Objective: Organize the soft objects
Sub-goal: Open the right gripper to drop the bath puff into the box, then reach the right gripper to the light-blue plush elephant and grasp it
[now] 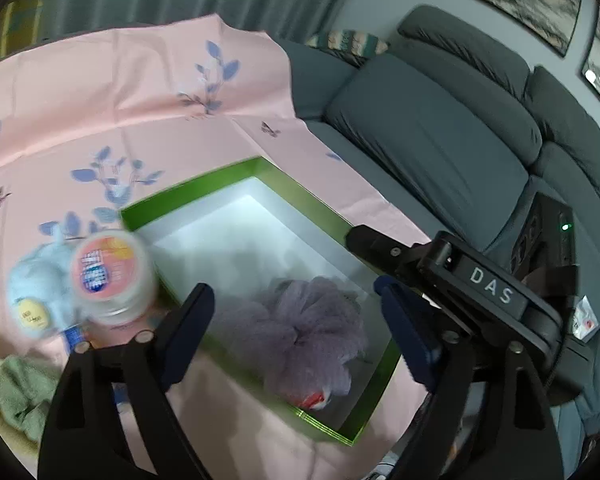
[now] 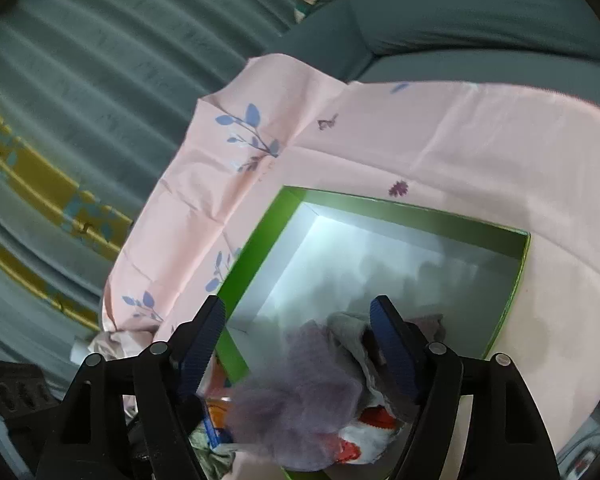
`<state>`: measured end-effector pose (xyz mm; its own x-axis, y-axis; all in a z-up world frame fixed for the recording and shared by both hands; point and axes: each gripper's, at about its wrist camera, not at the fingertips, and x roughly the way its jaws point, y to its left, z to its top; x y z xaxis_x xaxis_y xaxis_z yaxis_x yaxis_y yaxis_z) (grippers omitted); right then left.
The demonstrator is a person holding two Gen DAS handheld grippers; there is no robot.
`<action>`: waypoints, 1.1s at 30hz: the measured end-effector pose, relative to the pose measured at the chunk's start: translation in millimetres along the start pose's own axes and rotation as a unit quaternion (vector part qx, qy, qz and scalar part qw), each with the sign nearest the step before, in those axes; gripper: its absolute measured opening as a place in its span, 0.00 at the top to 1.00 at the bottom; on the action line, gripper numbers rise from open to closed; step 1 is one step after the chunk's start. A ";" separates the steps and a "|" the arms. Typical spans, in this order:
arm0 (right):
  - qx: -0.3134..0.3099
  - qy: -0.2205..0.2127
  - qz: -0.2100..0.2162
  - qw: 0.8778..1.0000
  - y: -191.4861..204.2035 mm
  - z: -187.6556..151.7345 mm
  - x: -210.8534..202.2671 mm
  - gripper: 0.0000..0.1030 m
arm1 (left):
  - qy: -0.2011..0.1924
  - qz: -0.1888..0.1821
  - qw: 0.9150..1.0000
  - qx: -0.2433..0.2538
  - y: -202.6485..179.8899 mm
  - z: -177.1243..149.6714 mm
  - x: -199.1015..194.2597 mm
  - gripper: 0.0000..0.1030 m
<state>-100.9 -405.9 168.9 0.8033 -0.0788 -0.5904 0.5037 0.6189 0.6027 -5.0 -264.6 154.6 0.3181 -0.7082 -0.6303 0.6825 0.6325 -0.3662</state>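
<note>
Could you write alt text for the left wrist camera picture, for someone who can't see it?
An open left gripper hovers over a green box with a purple mesh bath pouf inside, on a pink floral cloth. A blurred round tub and a pale blue soft toy sit beside the box; a grey sofa lies behind.

An open box (image 1: pixel 236 176) is set on a cloth (image 1: pixel 100 92) spread over a sofa (image 1: pixel 440 128). A mesh puff (image 1: pixel 308 332) is placed inside the box at its near end. A round tub (image 1: pixel 110 272) and a fluffy ball (image 1: pixel 40 284) are seen left of the box, touching; a towel (image 1: pixel 20 392) is laid nearer, at the left edge.
</note>
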 end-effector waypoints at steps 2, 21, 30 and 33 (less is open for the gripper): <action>-0.008 -0.003 0.002 1.000 4.4 -1.3 -2.7 0.17 | -0.008 0.011 1.000 -0.014 9.3 -1.6 -17.5 0.10; -0.174 0.085 0.031 0.981 115.2 -44.9 9.9 0.17 | -0.030 0.208 0.951 -0.227 171.9 -120.7 -170.0 0.02; -0.337 0.189 -0.018 0.922 236.3 -98.8 73.3 0.17 | -0.051 0.187 0.947 -0.257 177.8 -135.0 -188.2 0.02; -0.345 0.221 -0.066 0.910 253.3 -112.2 112.5 0.17 | -0.050 0.180 0.946 -0.264 182.4 -139.1 -194.3 0.02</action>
<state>81.4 -170.3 194.9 0.4683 0.0400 -0.8827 0.1449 0.9820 0.1213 -33.8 32.0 115.1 0.5463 -0.4257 -0.7213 0.1018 0.8886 -0.4473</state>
